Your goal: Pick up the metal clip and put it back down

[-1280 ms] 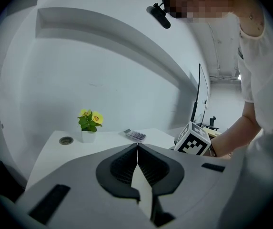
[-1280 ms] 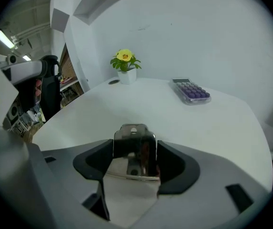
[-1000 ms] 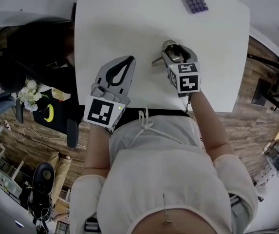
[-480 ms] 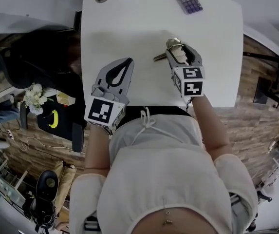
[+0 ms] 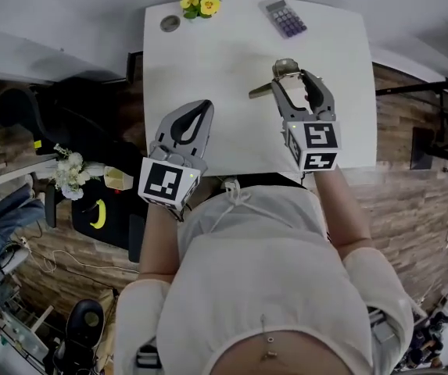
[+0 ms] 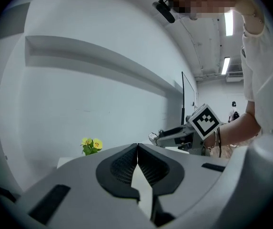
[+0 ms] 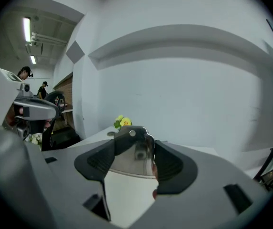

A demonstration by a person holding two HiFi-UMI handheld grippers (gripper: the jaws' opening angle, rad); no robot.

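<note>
The shiny metal clip (image 5: 284, 72) hangs in the air above the white table (image 5: 231, 61), clamped between the jaws of my right gripper (image 5: 294, 75); one handle sticks out to the left. In the right gripper view the clip (image 7: 135, 147) fills the gap between the two dark pads, which press on its sides. My left gripper (image 5: 193, 108) hovers over the table's near left part, and in the left gripper view its fingertips (image 6: 137, 146) meet with nothing between them. From there the right gripper (image 6: 174, 136) shows at the right.
At the table's far edge lie a calculator (image 5: 284, 17), a small yellow flower (image 5: 198, 4) and a round grey disc (image 5: 170, 23). Left of the table are a dark chair, a bunch of white flowers (image 5: 69, 170) and cables on the wood floor.
My right gripper has risen off the table with the clip in its jaws. The left gripper has lifted too. The table looks smaller and farther below.
</note>
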